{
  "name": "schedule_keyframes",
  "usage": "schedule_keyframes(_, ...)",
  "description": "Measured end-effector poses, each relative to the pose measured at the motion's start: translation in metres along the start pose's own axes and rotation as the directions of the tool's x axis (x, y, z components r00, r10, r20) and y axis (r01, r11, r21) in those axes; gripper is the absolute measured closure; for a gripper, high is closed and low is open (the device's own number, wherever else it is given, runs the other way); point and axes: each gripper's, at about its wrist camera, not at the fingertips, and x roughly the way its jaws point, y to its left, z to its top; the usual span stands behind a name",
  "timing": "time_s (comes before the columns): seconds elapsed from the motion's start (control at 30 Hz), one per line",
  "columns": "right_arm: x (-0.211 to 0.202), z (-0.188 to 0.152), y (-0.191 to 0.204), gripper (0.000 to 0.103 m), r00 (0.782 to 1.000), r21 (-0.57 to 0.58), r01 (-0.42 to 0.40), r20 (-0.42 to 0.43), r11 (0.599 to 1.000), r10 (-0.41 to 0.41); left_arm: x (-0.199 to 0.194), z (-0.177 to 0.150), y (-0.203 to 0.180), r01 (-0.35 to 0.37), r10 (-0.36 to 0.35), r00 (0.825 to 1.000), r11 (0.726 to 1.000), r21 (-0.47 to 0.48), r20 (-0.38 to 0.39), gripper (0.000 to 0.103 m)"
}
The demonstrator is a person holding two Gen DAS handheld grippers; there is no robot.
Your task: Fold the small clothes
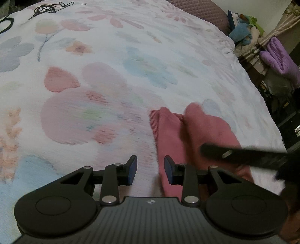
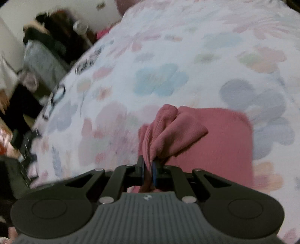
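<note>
A small pink knit garment (image 1: 174,135) lies on the floral bedspread (image 1: 105,78), at the lower right of the left wrist view. My left gripper (image 1: 150,170) is open and empty, its jaws just above the garment's near left edge. In the right wrist view my right gripper (image 2: 148,171) is shut on a bunched fold of the pink garment (image 2: 215,142) and lifts it above the flat part. The right gripper also shows as a blurred black bar in the left wrist view (image 1: 241,155), over the garment's right side.
The bed's right edge (image 1: 262,97) drops to a cluttered floor with a purple blanket (image 1: 281,60) and a blue plush toy (image 1: 240,32). Black cables (image 1: 46,8) lie at the far left of the bed. Dark bags (image 2: 46,48) stand beside the bed.
</note>
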Motion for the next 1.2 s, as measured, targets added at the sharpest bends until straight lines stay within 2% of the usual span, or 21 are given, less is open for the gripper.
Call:
schedule_keyframes(0.1,0.030,-0.012,0.010,0.100,0.998,-0.036,0.029,-0.058,0.999,-0.032,-0.001,0.000,0.005,0.009,-0.009,1.000,1.000,-0.013,0.001,0.065)
schedule_keyframes(0.17,0.039,-0.017,0.013,0.098,0.996,-0.042,0.020,-0.082,0.999,-0.023,-0.001,0.000,0.008,0.009,-0.009,1.000,1.000,-0.010,0.004,0.065)
schedule_keyframes(0.3,0.043,-0.017,0.015,0.097,0.994,-0.049,-0.031,-0.106,0.998,0.026,-0.003,0.002,0.011,-0.006,0.007,1.000,0.999,-0.036,0.017,0.065)
schedule_keyframes(0.37,0.039,-0.016,0.014,0.094,0.989,-0.036,-0.084,-0.125,0.996,0.079,-0.006,0.003,0.012,-0.011,0.012,1.000,0.998,-0.054,0.024,0.065)
schedule_keyframes(0.47,0.026,-0.018,0.015,0.094,0.978,-0.019,-0.162,-0.134,0.987,0.158,-0.011,0.005,0.009,-0.021,0.023,0.999,0.999,-0.042,0.033,0.065)
schedule_keyframes(0.53,0.013,-0.018,0.020,0.093,0.978,-0.030,-0.176,-0.122,0.984,0.171,-0.015,0.006,0.006,-0.028,0.029,0.999,0.999,-0.037,0.035,0.065)
schedule_keyframes(0.73,-0.038,-0.023,0.007,0.093,0.996,-0.090,-0.087,-0.039,0.992,0.084,-0.033,-0.003,-0.012,0.013,-0.013,1.000,1.000,0.023,0.014,0.065)
schedule_keyframes(0.87,-0.068,-0.046,-0.017,0.093,1.000,-0.110,0.003,-0.002,0.994,-0.003,-0.045,-0.022,-0.027,0.056,-0.056,0.998,0.997,0.043,-0.010,0.064)
schedule_keyframes(0.93,-0.082,-0.062,-0.028,0.093,0.999,-0.108,0.035,0.011,0.994,-0.034,-0.051,-0.033,-0.034,0.090,-0.089,0.996,0.995,0.034,-0.030,0.057)
schedule_keyframes(1.0,-0.096,-0.081,-0.039,0.092,0.998,-0.115,0.063,0.035,0.991,-0.059,-0.057,-0.045,-0.040,0.111,-0.110,0.993,0.993,0.027,-0.031,0.043)
schedule_keyframes(1.03,-0.103,-0.090,-0.044,0.090,0.996,-0.119,0.078,0.042,0.990,-0.074,-0.059,-0.052,-0.042,0.109,-0.108,0.994,0.994,0.028,-0.033,0.042)
schedule_keyframes(1.1,-0.115,-0.110,-0.053,0.079,0.994,-0.130,0.106,0.052,0.986,-0.100,-0.058,-0.064,-0.046,0.089,-0.087,0.995,0.996,0.031,-0.043,0.041)
schedule_keyframes(1.2,-0.124,-0.140,-0.059,0.070,0.993,-0.166,0.117,0.039,0.979,-0.111,-0.049,-0.081,-0.046,0.085,-0.082,0.991,0.996,0.030,-0.108,0.044)
